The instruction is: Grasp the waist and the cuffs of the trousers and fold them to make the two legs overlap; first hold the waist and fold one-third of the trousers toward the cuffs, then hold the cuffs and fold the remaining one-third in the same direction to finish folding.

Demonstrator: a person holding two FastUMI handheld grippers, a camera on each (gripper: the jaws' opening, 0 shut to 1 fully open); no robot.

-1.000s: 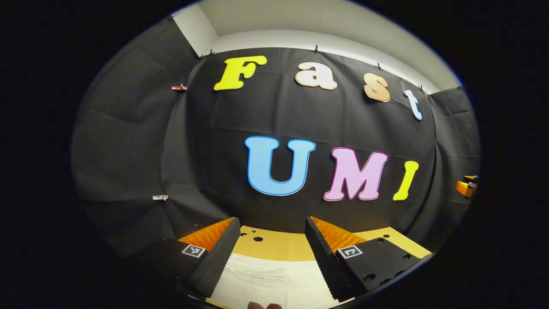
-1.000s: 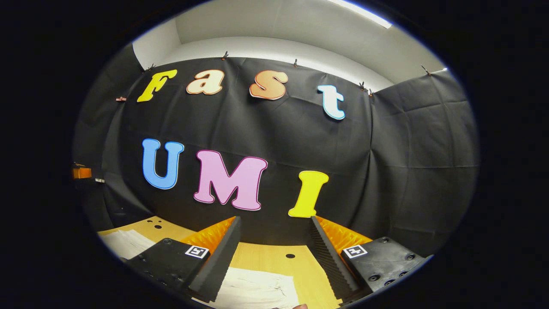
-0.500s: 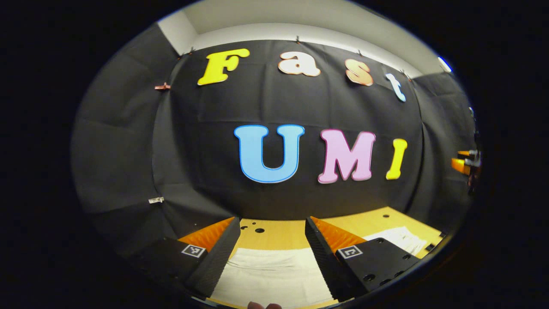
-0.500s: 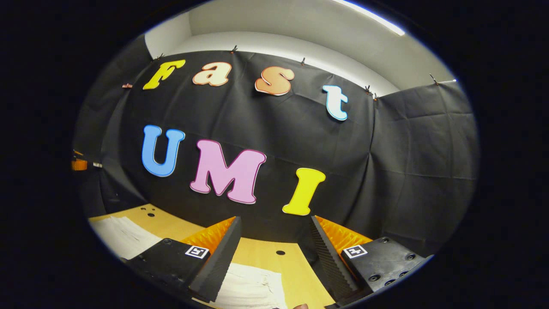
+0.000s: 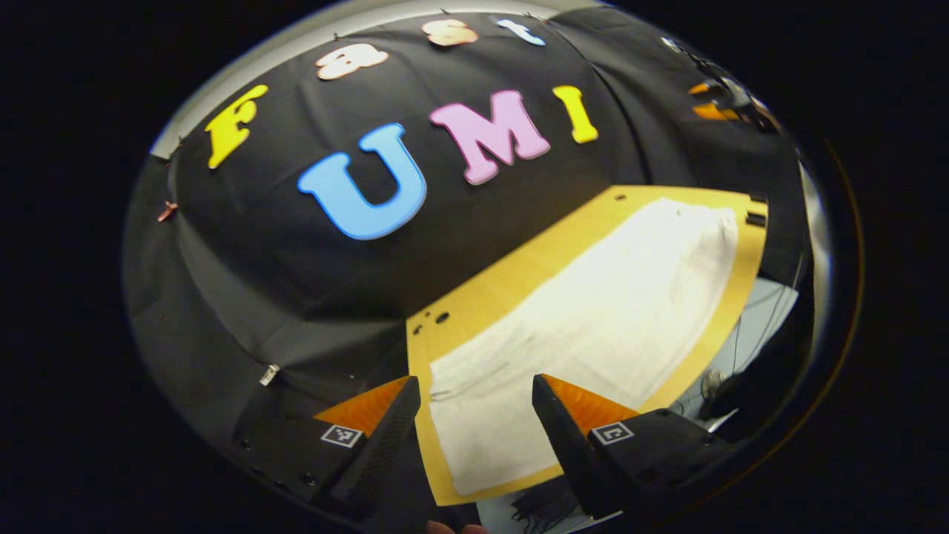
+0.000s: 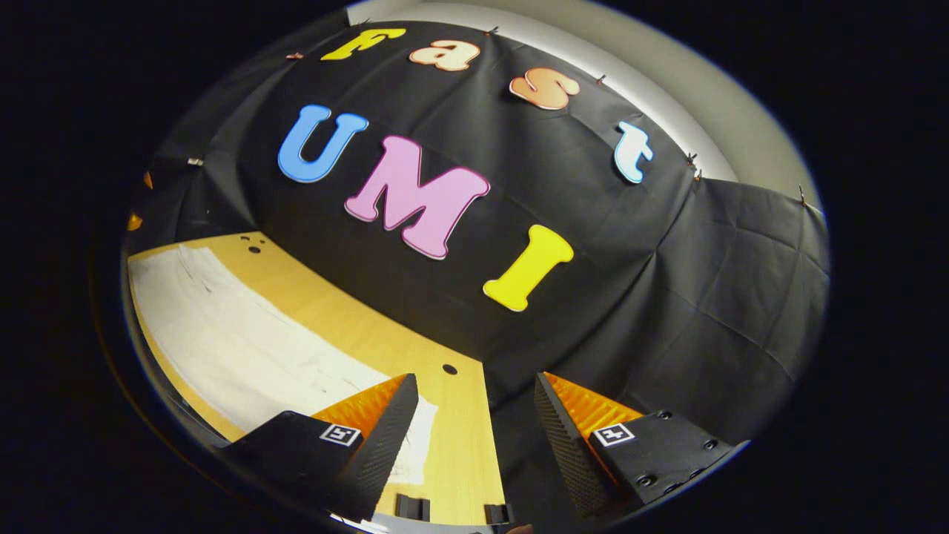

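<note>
Right now I see the wooden table (image 5: 519,274) under me, pale yellow, with small round holes near its far edge. Black cloth hangs behind it as the booth wall.

On the table lie the white trousers (image 5: 593,311), spread out long and flat. In the left gripper view they run from close by my fingers away to the far right end of the table. In the right gripper view the same trousers (image 6: 237,341) stretch off to the left, and their near end goes behind my left-hand finger.

My left gripper (image 5: 474,415) hangs above the near end of the trousers. Its two fingers stand wide apart and hold nothing. The white cloth shows in the gap between them, and I cannot tell which end of the trousers this is.

My right gripper (image 6: 474,415) is also spread open with nothing in it. It hangs over the table's end, with bare wood and black cloth between the fingers.

Two small black clips (image 6: 411,506) sit at the near table edge.
</note>
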